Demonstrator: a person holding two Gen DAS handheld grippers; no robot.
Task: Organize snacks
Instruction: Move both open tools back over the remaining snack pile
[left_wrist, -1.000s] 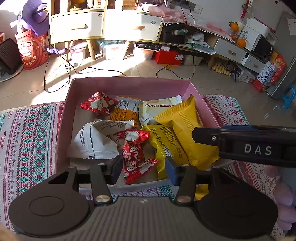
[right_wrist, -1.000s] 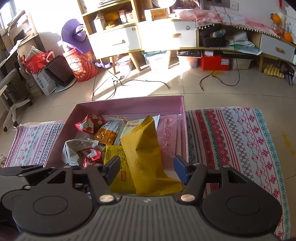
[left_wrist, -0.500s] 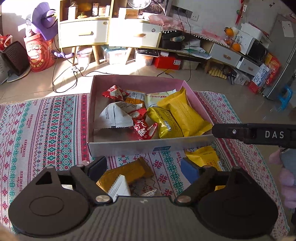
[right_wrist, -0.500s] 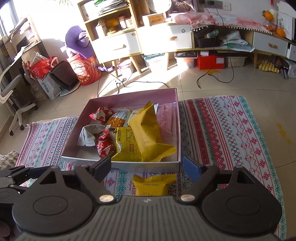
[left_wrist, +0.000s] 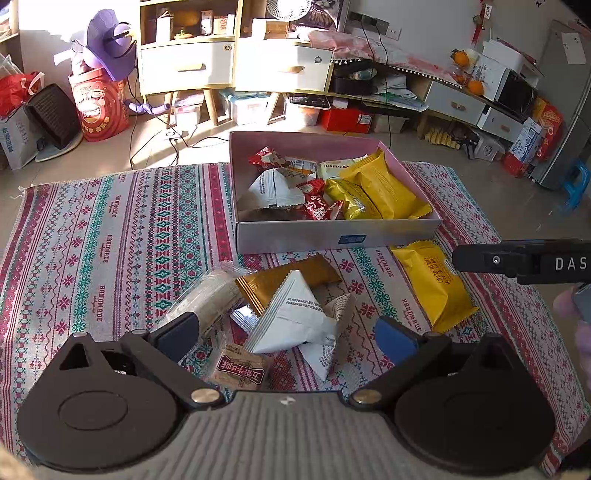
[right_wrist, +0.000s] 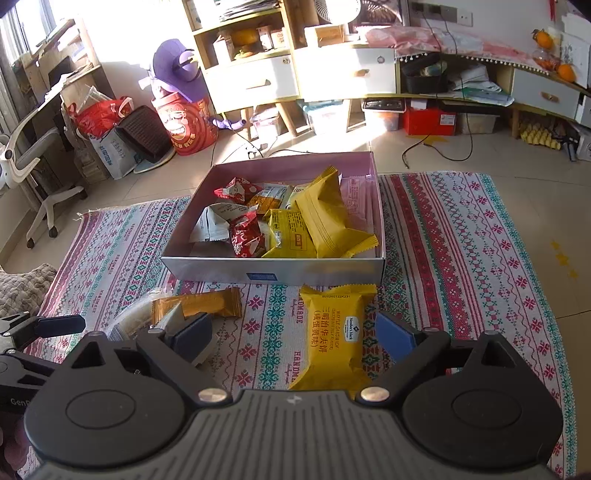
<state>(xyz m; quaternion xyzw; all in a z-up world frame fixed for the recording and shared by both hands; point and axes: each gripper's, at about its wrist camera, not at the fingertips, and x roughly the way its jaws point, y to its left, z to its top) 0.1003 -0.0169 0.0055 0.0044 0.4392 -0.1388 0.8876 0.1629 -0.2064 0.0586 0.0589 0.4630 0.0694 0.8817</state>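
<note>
A pink box (left_wrist: 332, 238) (right_wrist: 273, 267) on the patterned cloth holds several red, white and yellow snack packets. In front of it lie loose snacks: a white triangular packet (left_wrist: 291, 317), a gold-brown bar (left_wrist: 284, 280) (right_wrist: 207, 304), a clear-wrapped pack (left_wrist: 207, 299), a small brown packet (left_wrist: 240, 371) and a yellow wafer packet (left_wrist: 430, 284) (right_wrist: 334, 336). My left gripper (left_wrist: 288, 338) is open and empty, above the white triangular packet. My right gripper (right_wrist: 293, 338) is open and empty, with the yellow wafer packet between its fingers' line of sight.
The patterned cloth (left_wrist: 110, 236) (right_wrist: 461, 240) lies on a tiled floor. Behind stand cabinets (left_wrist: 236, 62), a red drum (left_wrist: 99, 110), cables and storage boxes. An office chair (right_wrist: 33, 162) is at the far left. The right gripper's side (left_wrist: 524, 260) shows at the right.
Both grippers have pulled back from over the box toward me and opened wider. The loose snacks in front of the box have come into view.
</note>
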